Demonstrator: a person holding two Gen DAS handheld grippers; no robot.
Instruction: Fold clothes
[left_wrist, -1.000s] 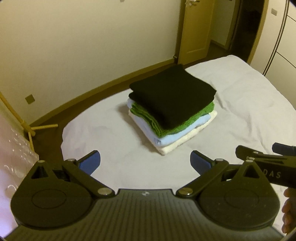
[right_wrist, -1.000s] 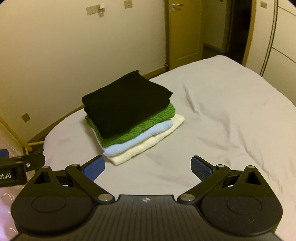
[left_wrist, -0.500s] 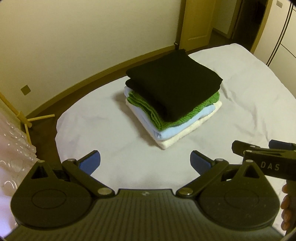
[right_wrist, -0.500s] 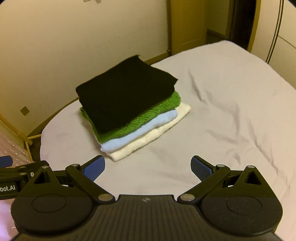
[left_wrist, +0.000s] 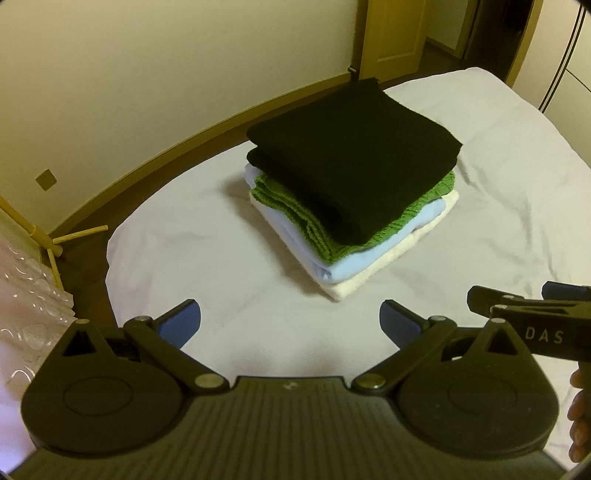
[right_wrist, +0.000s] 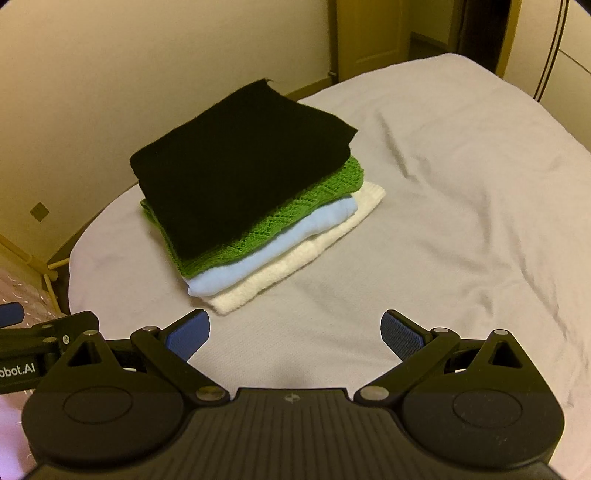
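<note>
While clothes stack (left_wrist: 351, 192) sits apart, left tongs (left_wrist: 290, 323), right tongs (right_wrist: 295, 330) gape empty.

Matte black plastic left gripper (left_wrist: 290, 323) and right gripper (right_wrist: 295, 328): ribbed bodies, round pivot discs, silver screws, blue textured fingers (right_wrist: 400, 334), white lettering.

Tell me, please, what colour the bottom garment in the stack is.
Cream-white garment, clearest in the right wrist view.

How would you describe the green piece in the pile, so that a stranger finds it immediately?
On the white bed lies one stack of four folded clothes. The green garment is second from the top, under the black one and above the pale blue one. Only it has an openwork knit.
</note>
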